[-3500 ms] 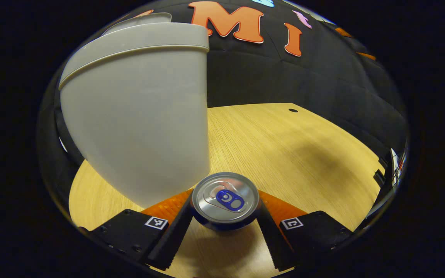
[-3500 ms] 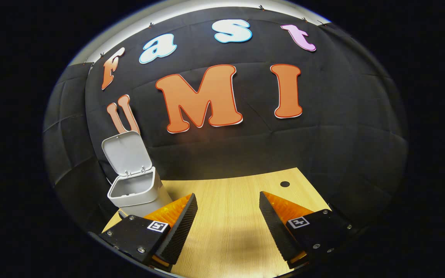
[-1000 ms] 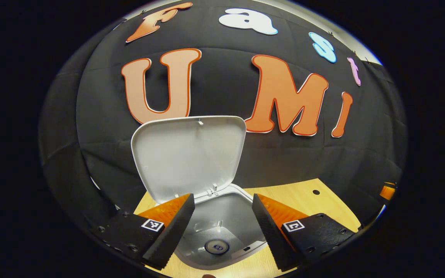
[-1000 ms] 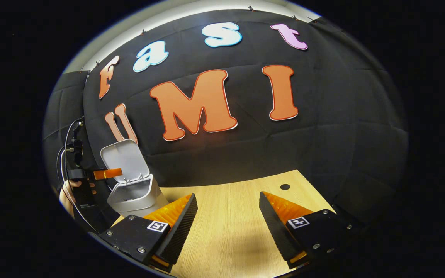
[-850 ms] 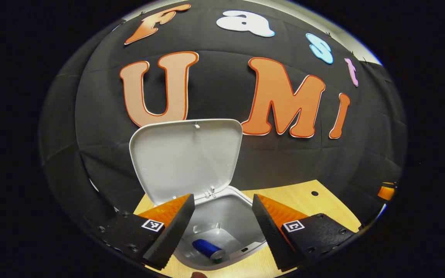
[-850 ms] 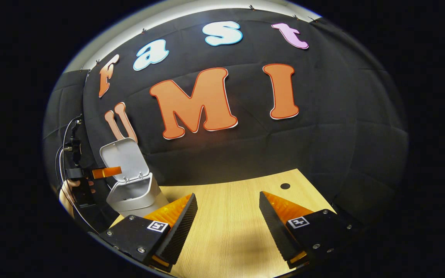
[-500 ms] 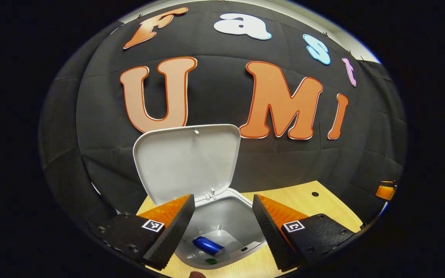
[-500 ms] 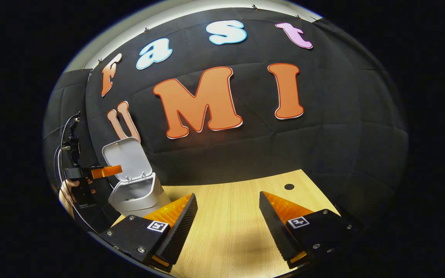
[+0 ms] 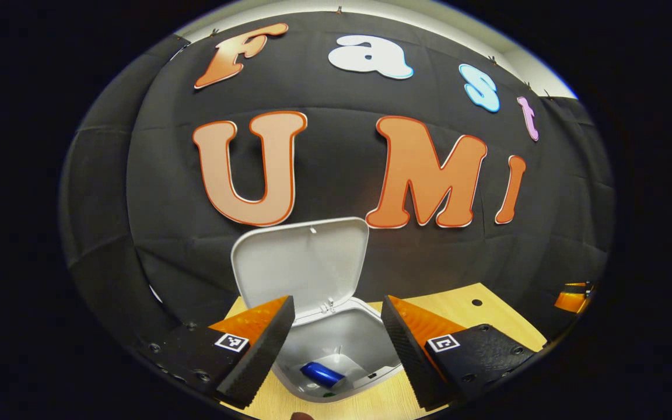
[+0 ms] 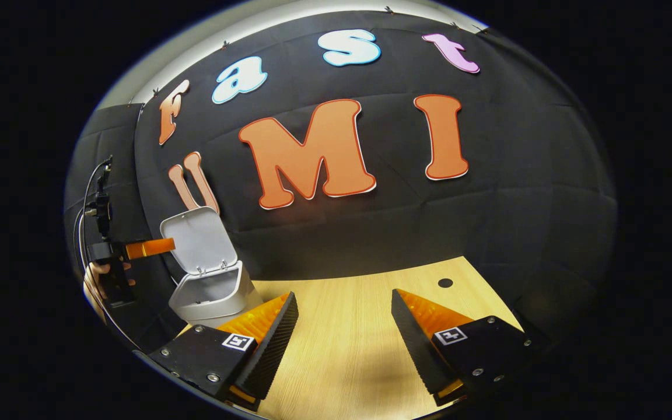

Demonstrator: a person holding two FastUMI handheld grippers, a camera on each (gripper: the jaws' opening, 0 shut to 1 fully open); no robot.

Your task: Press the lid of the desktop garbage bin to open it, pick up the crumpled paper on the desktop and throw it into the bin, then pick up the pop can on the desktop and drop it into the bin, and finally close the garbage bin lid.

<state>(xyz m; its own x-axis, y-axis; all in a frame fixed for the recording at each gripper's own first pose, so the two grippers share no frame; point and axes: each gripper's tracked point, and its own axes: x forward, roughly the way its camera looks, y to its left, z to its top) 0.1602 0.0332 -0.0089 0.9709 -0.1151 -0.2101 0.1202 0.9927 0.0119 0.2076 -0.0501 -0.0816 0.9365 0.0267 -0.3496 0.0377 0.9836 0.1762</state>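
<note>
Bench point(image 10: 347, 303) carries 1 garbage bin point(image 9: 336, 341), its lid point(image 9: 301, 262) upright. Judging by this: can drop done, lid-closing step in hand. 1 pop can point(image 9: 321, 373) lies on the bin floor; crumpled paper can't be made out. Next move needs a push on the lid's top edge, fwd & down till it latches. 2 grippers: left gripper point(image 9: 336, 344) above bin, wide open, empty; right gripper point(image 10: 345, 338) over bench, wide open, empty.

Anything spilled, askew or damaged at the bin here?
Nothing stands out. The pop can lies on its side inside the bin, the lid stands open, and the desktop shows no spill.
</note>
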